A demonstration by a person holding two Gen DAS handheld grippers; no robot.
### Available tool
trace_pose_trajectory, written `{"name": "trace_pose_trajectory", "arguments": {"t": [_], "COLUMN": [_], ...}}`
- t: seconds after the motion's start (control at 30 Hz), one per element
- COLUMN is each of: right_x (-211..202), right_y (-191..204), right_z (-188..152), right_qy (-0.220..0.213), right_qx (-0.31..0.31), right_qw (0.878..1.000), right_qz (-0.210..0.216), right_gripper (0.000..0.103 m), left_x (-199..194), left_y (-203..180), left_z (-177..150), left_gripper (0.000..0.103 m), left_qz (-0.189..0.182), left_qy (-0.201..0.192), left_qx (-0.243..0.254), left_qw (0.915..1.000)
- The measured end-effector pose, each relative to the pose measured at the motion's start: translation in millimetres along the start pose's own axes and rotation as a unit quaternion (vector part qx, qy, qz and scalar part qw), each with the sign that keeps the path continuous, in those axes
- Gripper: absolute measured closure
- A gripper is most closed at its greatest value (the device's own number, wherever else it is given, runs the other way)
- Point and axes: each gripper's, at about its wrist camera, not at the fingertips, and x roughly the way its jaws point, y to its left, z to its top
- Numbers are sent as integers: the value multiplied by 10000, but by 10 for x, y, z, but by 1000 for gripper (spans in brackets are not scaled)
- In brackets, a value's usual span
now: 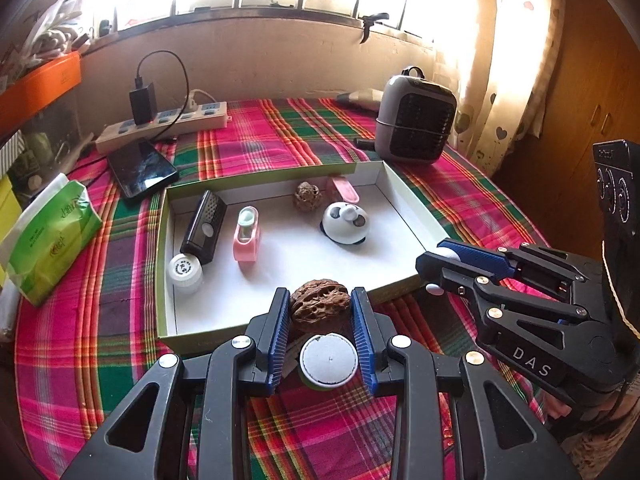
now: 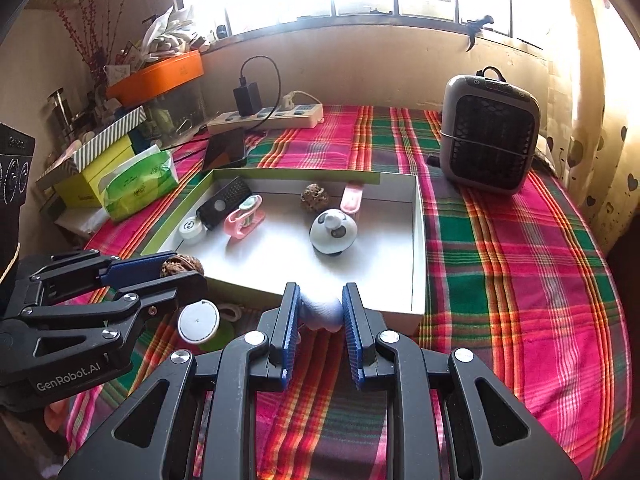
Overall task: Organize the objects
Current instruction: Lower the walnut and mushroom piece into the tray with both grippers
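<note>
My left gripper (image 1: 320, 304) is shut on a brown walnut (image 1: 319, 305), held over the near edge of the white box (image 1: 412, 208). The right gripper (image 2: 321, 308) is shut on a small whitish lump (image 2: 322, 312) just in front of the box's (image 2: 418, 240) near wall; in the left wrist view it (image 1: 434, 270) reaches in from the right. Inside the box lie a second walnut (image 1: 307, 196), a panda-shaped gadget (image 1: 345, 223), a pink clip (image 1: 246, 234), a pink case (image 1: 344, 189), a black grater-like device (image 1: 204, 226) and a white round cap (image 1: 185, 272).
A round white lid on a green base (image 1: 329, 360) rests on the plaid cloth below the left fingers. A phone (image 1: 142, 168), power strip (image 1: 164, 124), green tissue pack (image 1: 52, 236) and grey heater (image 1: 416, 118) stand around the box. Cluttered shelves fill the left.
</note>
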Motion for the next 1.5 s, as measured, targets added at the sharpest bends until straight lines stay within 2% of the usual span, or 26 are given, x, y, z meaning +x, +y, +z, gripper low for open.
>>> {"name": "trace_pose_trajectory", "arguments": {"t": [0.73,1.5], "right_x": [509,952], "right_y": [-300,-395], "right_z": [449,573], "right_qy": [62,353], "right_qx": [53,-86], "right_qw": [9995,9981], "right_qz": [-309,-500], "right_gripper": [80,80], "left_x": [528,867], "left_y": [200,247], "left_z": [382,494], "left_gripper": [74,74], "left_qz": [155,201], "left_qy": [199,422], "left_qx": [37,113], "left_qw": [9997,9988]}}
